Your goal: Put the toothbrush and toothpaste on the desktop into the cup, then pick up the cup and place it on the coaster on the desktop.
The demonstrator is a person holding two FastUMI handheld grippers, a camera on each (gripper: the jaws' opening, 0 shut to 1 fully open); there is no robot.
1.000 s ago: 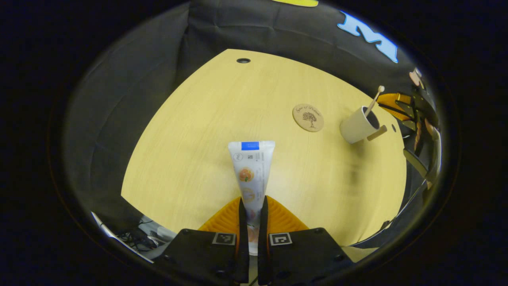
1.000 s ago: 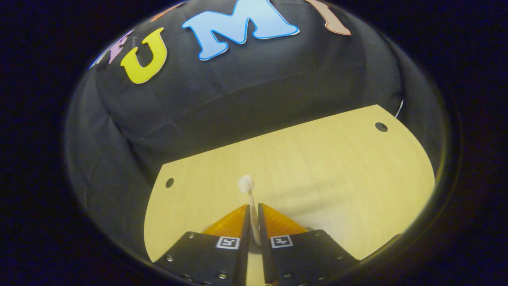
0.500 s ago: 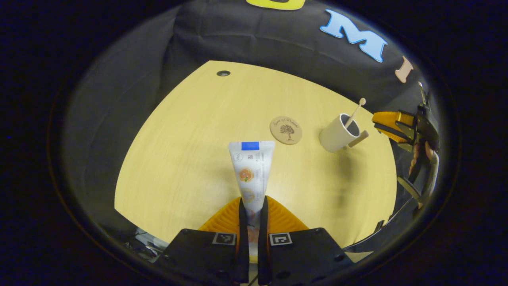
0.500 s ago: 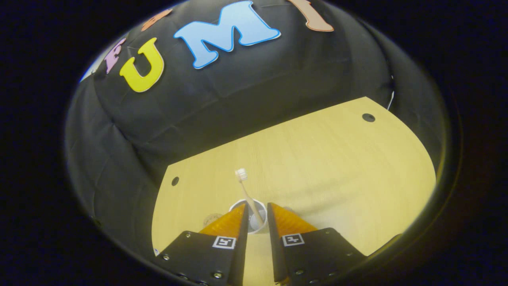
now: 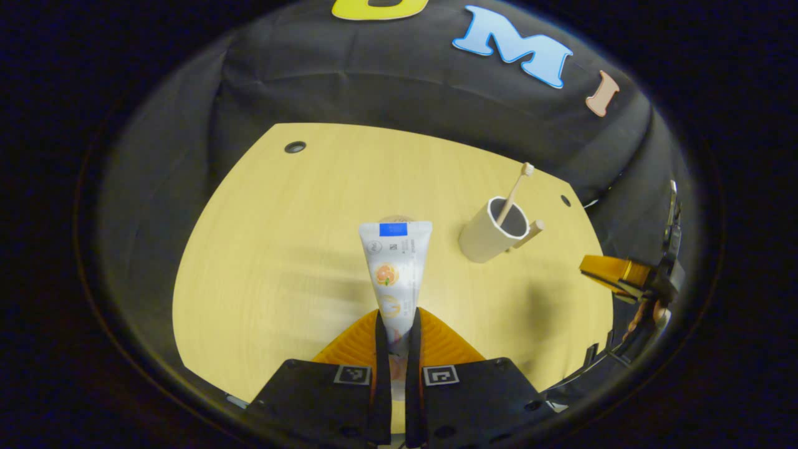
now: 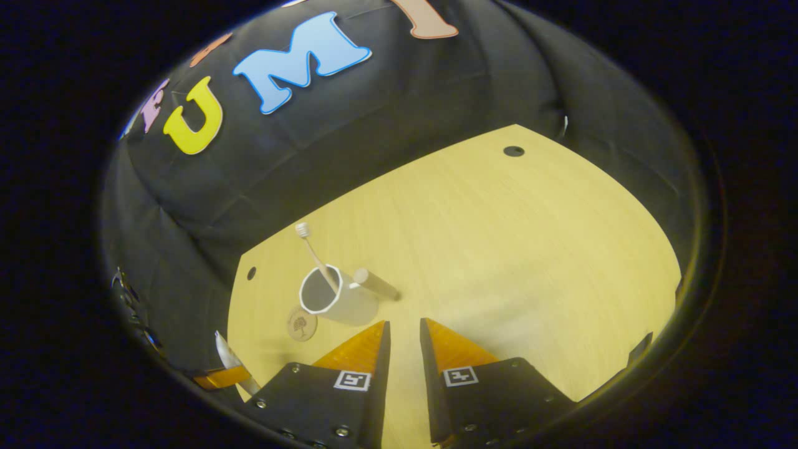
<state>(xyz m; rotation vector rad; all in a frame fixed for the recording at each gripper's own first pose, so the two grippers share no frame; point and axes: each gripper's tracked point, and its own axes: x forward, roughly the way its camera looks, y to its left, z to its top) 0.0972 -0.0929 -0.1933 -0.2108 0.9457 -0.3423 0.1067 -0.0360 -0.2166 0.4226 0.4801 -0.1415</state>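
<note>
A white toothpaste tube [image 5: 395, 268] with a blue patch stands up between the fingers of my left gripper [image 5: 397, 315], which is shut on its lower end above the desktop. To the right of the tube stands the pale cup [image 5: 494, 235] with a wooden peg handle, the toothbrush [image 5: 515, 189] leaning inside it, head up. The round wooden coaster [image 5: 396, 218] peeks from behind the tube's top. In the right gripper view the cup [image 6: 336, 300], toothbrush [image 6: 312, 252] and coaster [image 6: 302, 324] lie ahead and left of my right gripper [image 6: 404, 328], which is open and holds nothing.
The yellow wooden desktop [image 5: 280, 249] has small dark cable holes [image 5: 295, 147] near its far corners, and black cloth walls stand close behind it. My right gripper [image 5: 614, 274] hangs at the table's right edge in the left gripper view. The left gripper [image 6: 219, 377] shows low left.
My right gripper let go of the toothbrush, now in the cup, and drew back to the right. The left gripper has carried the toothpaste tube nearer the cup and coaster.
</note>
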